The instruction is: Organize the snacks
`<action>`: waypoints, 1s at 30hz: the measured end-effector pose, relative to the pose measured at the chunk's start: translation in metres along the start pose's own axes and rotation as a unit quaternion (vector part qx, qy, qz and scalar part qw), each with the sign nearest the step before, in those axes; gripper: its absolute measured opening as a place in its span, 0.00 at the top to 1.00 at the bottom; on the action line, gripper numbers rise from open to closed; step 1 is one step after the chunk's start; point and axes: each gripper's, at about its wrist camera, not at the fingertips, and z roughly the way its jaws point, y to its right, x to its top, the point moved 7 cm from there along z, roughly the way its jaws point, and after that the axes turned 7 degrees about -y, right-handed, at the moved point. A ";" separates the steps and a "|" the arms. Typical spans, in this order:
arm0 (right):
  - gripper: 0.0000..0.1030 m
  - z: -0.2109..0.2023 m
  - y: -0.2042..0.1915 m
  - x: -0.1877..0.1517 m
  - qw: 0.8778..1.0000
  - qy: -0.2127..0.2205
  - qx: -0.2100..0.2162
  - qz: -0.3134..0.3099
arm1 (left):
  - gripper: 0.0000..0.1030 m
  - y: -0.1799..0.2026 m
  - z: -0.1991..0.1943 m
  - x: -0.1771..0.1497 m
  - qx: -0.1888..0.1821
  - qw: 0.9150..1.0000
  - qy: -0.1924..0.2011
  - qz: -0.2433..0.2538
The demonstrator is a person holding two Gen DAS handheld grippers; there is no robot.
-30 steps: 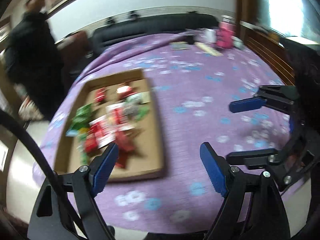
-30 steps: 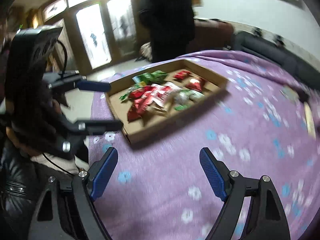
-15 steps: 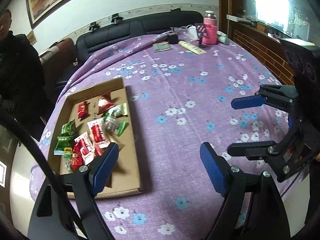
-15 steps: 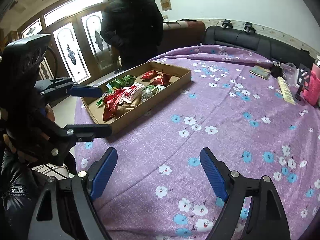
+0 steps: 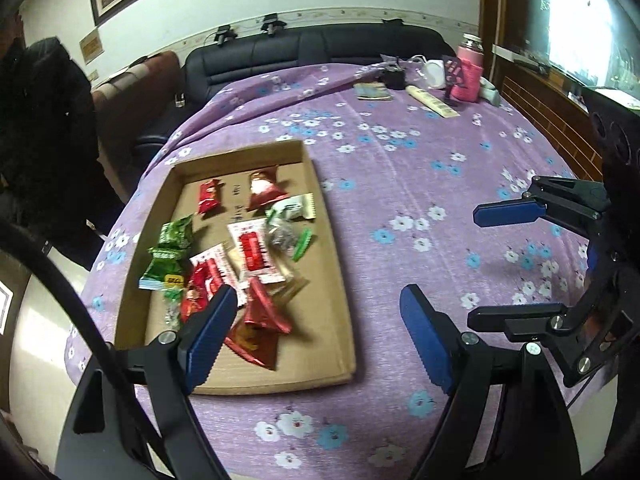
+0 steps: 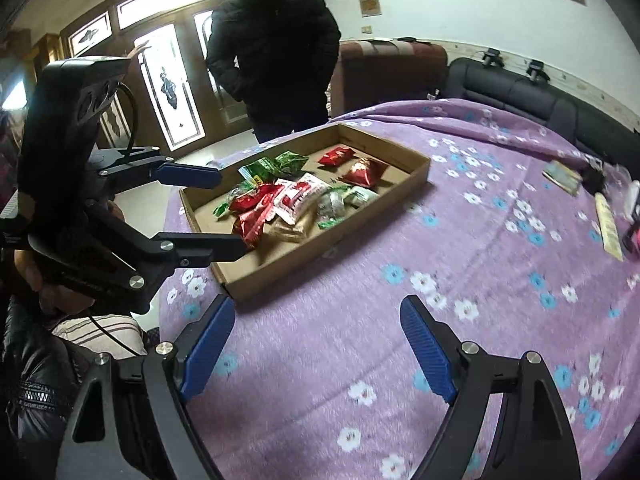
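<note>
A shallow cardboard tray (image 5: 340, 280) lies on the purple flowered tablecloth (image 5: 400, 168) and holds a loose heap of snacks: red packets (image 5: 262, 312), green packets (image 5: 170, 248) and white-and-red packets (image 5: 252, 248). My left gripper (image 5: 316, 336) hovers open over the tray's near right corner, its left fingertip above the red packets, touching nothing. My right gripper (image 6: 318, 352) is open above bare cloth, a short way in front of the tray (image 6: 320, 248). Each wrist view shows the other gripper, also open: the right one (image 5: 500, 264), the left one (image 6: 216, 212).
At the table's far end stand a pink bottle (image 5: 470, 76), a cream tube (image 5: 432, 104), a small booklet (image 5: 374, 91) and a few other small items. A black sofa (image 5: 320, 48) lies behind the table. A person in a black jacket (image 6: 276, 48) stands by the tray's far side.
In the left wrist view the tray has shifted right and nearer, now under the left fingertip. In the right wrist view the tray sits slightly closer. Both grippers stay open.
</note>
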 end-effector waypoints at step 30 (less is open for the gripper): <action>0.18 0.063 -0.032 0.087 0.996 -0.037 0.015 -0.085 | 0.19 -0.091 0.011 0.002 0.015 0.996 -0.011 -0.084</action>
